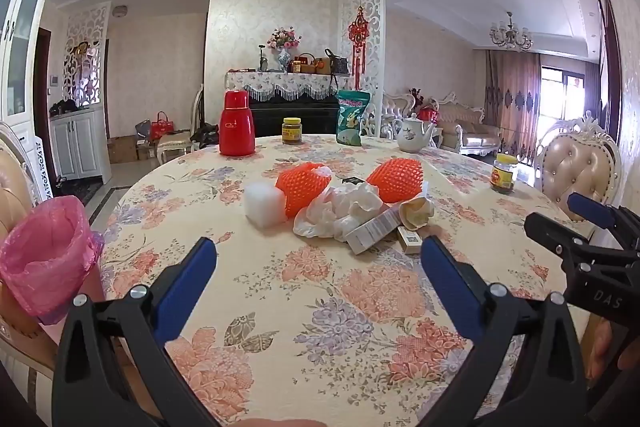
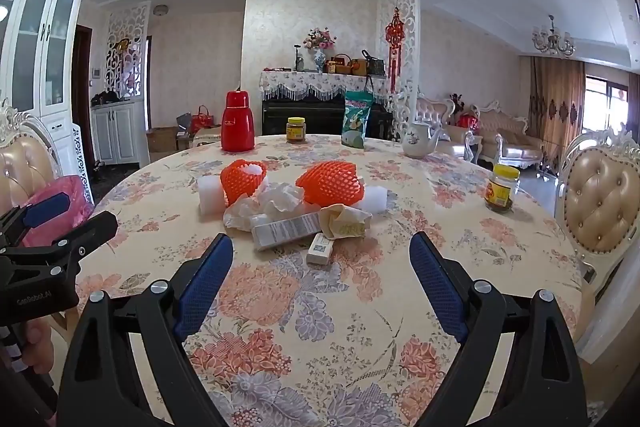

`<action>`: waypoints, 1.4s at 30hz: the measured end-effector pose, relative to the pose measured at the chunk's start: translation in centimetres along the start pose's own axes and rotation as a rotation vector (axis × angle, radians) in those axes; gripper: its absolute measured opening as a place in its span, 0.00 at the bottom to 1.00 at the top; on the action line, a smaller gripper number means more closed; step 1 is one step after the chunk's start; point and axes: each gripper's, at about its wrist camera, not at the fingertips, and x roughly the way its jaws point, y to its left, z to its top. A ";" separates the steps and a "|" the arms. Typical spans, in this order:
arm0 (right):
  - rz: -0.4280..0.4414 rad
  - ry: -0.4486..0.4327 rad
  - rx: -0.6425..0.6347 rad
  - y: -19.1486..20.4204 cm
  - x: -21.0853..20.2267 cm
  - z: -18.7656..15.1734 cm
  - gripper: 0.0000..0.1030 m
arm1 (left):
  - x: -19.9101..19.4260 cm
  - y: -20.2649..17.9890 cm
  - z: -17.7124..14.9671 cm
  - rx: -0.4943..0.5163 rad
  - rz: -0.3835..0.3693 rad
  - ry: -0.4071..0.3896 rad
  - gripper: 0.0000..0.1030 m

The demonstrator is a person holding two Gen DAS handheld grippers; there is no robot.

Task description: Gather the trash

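A pile of trash lies mid-table: two orange foam fruit nets (image 1: 304, 185) (image 1: 396, 179), white foam blocks (image 1: 265, 205), crumpled white tissue (image 1: 340, 207), a long white carton (image 1: 372, 231), a small box (image 1: 410, 239) and a cream wrapper (image 1: 416, 211). The right wrist view shows the nets (image 2: 242, 179) (image 2: 332, 183), tissue (image 2: 264, 205), carton (image 2: 286, 229) and small box (image 2: 320, 247). My left gripper (image 1: 318, 269) is open and empty, short of the pile. My right gripper (image 2: 322, 265) is open and empty, just before the small box. A pink-lined bin (image 1: 48, 251) stands off the table's left edge.
On the floral tablecloth (image 1: 320, 327) stand a red thermos (image 1: 237, 125), two yellow-lidded jars (image 1: 292, 131) (image 1: 504, 173), a green snack bag (image 1: 352, 119) and a white teapot (image 1: 414, 134). Padded chairs (image 2: 600, 203) flank the table.
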 end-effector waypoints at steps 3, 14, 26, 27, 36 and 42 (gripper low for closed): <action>0.000 0.000 0.001 0.0 0.0 0.0 0.82 | -0.1 0.1 -0.1 -0.001 -0.002 -0.003 0.96; 0.005 0.003 0.008 -0.1 0.0 -0.1 0.82 | -0.1 -0.1 0.0 0.001 0.000 -0.004 0.96; 0.012 0.006 0.027 -0.4 -0.1 -0.1 0.82 | -0.1 -0.2 -0.1 0.003 0.000 -0.004 0.96; 0.012 0.006 0.027 -0.4 -0.1 -0.1 0.82 | -0.1 -0.2 -0.1 0.003 0.001 -0.003 0.96; 0.014 0.006 0.028 -0.4 0.0 -0.1 0.82 | -0.1 -0.2 -0.1 0.001 0.000 -0.003 0.96; 0.021 0.008 0.030 -0.3 0.0 -0.1 0.82 | -0.1 -0.3 -0.1 0.003 0.001 -0.003 0.96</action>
